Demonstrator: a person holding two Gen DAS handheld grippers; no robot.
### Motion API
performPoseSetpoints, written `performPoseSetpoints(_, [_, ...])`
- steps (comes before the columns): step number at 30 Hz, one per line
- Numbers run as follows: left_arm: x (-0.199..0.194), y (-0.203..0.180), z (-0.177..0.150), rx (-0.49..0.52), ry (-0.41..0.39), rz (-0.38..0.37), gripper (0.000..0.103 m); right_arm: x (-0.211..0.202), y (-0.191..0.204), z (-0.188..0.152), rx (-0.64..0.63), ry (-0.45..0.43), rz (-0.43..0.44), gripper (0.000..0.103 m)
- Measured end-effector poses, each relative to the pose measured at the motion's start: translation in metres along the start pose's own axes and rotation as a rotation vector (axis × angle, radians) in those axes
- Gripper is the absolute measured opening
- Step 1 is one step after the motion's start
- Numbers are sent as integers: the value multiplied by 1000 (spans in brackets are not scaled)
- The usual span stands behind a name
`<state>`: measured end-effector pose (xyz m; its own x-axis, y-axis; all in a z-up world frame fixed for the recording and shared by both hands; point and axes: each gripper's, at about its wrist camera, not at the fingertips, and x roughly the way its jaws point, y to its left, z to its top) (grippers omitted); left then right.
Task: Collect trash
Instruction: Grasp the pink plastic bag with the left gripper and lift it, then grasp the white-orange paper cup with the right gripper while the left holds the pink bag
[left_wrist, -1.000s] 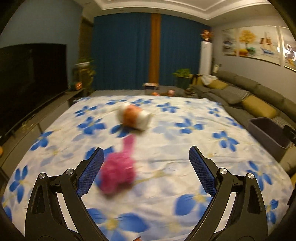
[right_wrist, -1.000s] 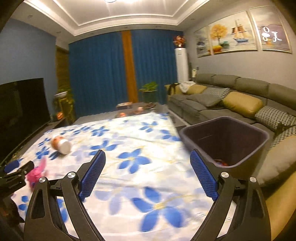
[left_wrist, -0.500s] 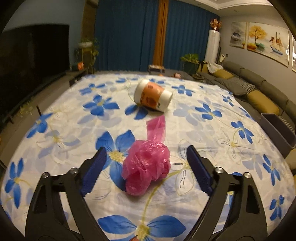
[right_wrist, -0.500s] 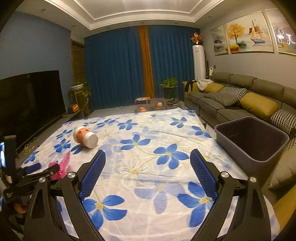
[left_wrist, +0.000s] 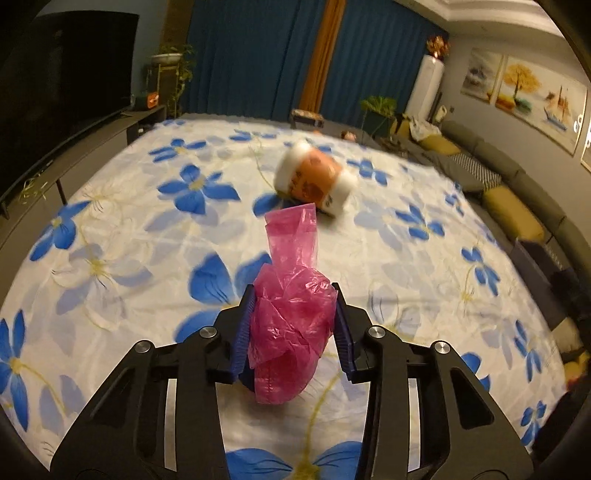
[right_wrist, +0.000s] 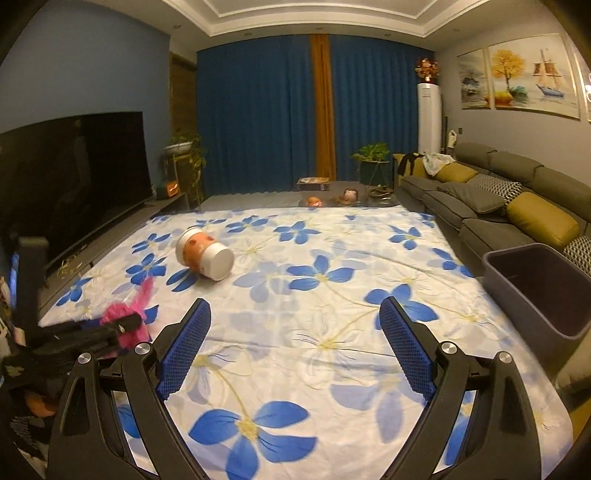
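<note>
While its jaws are closing, the left claw (left_wrist: 291, 325) is pinching a crumpled pink plastic bag (left_wrist: 290, 314) on the flowered sheet (left_wrist: 110, 236), the bag's long axis running away from the claw, its tail pointing toward a tipped orange cup (left_wrist: 314, 182). Further right, the right claw (right_wrist: 295, 343) is hanging spread wide, gripping nothing. Far right, a grey bin (right_wrist: 535, 291) is standing.

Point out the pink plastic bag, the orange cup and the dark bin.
pink plastic bag (left_wrist: 291, 317), left wrist view, on its crumpled body between the fingers.
orange cup (right_wrist: 203, 254), right wrist view, on its side wall.
dark bin (right_wrist: 535, 295), right wrist view, on its outer wall.
</note>
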<state>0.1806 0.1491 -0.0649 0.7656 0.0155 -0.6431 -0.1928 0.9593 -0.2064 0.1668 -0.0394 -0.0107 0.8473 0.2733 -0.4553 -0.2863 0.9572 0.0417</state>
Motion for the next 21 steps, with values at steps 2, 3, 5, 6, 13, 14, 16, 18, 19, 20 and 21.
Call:
performPoseSetpoints(2, [-11, 6, 11, -2, -43, 46, 38, 10, 10, 3, -11, 14, 9, 89])
performPoseSetpoints(3, [-17, 9, 16, -1, -72, 62, 38, 14, 14, 3, -13, 19, 13, 89])
performPoseSetpoints(5, [-25, 16, 27, 1, -116, 100, 38, 26, 25, 7, -17, 35, 30, 89])
performPoseSetpoints(6, [-27, 21, 32, 1, -139, 123, 38, 30, 30, 9, -20, 39, 33, 89])
performPoseSetpoints(13, [-13, 67, 39, -93, -137, 204, 39, 73, 72, 17, -67, 70, 37, 89])
performPoseSetpoints(14, [-12, 70, 39, -100, -135, 202, 39, 79, 77, 18, -76, 75, 34, 89])
performPoseSetpoints(16, [-13, 77, 39, -116, -142, 204, 39, 91, 85, 20, -86, 77, 31, 89])
performPoseSetpoints(18, [-13, 81, 38, -128, -143, 203, 39, 103, 90, 22, -92, 74, 37, 89])
performPoseSetpoints(19, [-12, 84, 37, -135, -140, 202, 39, 108, 91, 24, -93, 74, 33, 89])
performPoseSetpoints(20, [-11, 86, 36, -146, -133, 190, 39, 116, 92, 26, -93, 76, 30, 89])
performPoseSetpoints(21, [-10, 88, 36, -156, -126, 177, 39, 122, 92, 28, -90, 78, 32, 89])
